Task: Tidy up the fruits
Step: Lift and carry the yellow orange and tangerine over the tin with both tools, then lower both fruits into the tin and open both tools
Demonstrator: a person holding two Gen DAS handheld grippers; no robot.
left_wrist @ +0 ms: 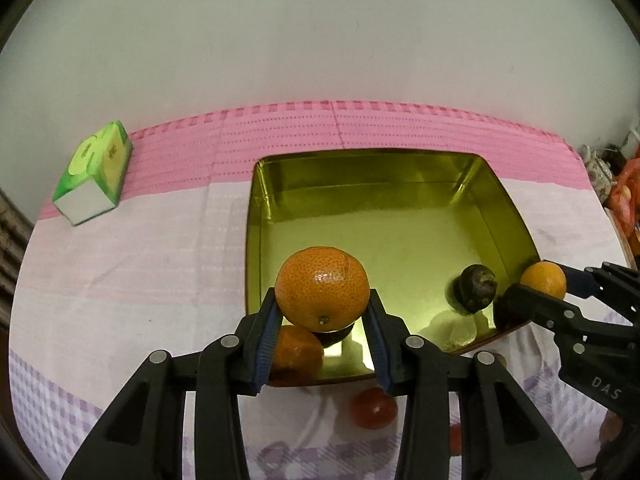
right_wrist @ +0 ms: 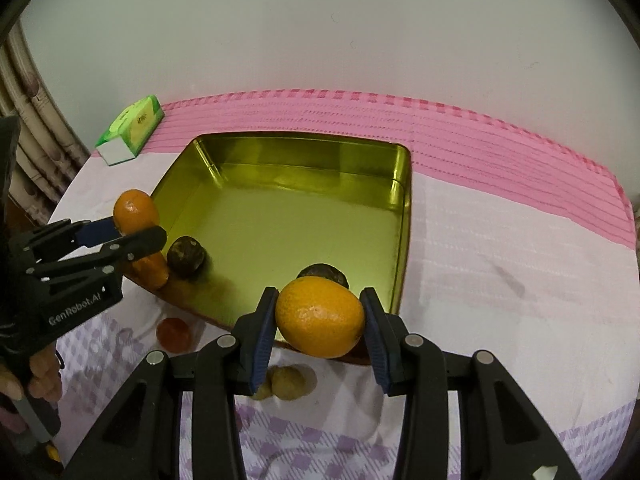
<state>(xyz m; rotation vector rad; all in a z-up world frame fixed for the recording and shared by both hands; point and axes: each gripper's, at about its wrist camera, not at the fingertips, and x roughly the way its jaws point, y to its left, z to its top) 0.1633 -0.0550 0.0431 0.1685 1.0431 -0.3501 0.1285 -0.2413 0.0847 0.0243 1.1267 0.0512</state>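
A gold tin tray (left_wrist: 400,216) sits on the table; it also shows in the right wrist view (right_wrist: 304,168). My left gripper (left_wrist: 323,312) is shut on an orange (left_wrist: 322,288) above the tray's near left corner. It shows in the right wrist view (right_wrist: 138,232) with its orange (right_wrist: 134,210). My right gripper (right_wrist: 320,322) is shut on an orange (right_wrist: 320,322) above the tray's near right edge, also seen in the left wrist view (left_wrist: 544,280). Two dark round fruits (left_wrist: 476,288) (right_wrist: 186,257) lie in the tray.
A green tissue box (left_wrist: 96,172) stands at the back left. A red fruit (left_wrist: 374,408) and a tan lumpy fruit (right_wrist: 288,382) lie on the cloth in front of the tray. Another orange (left_wrist: 296,350) shows under my left gripper. Clutter sits at the right table edge (left_wrist: 616,188).
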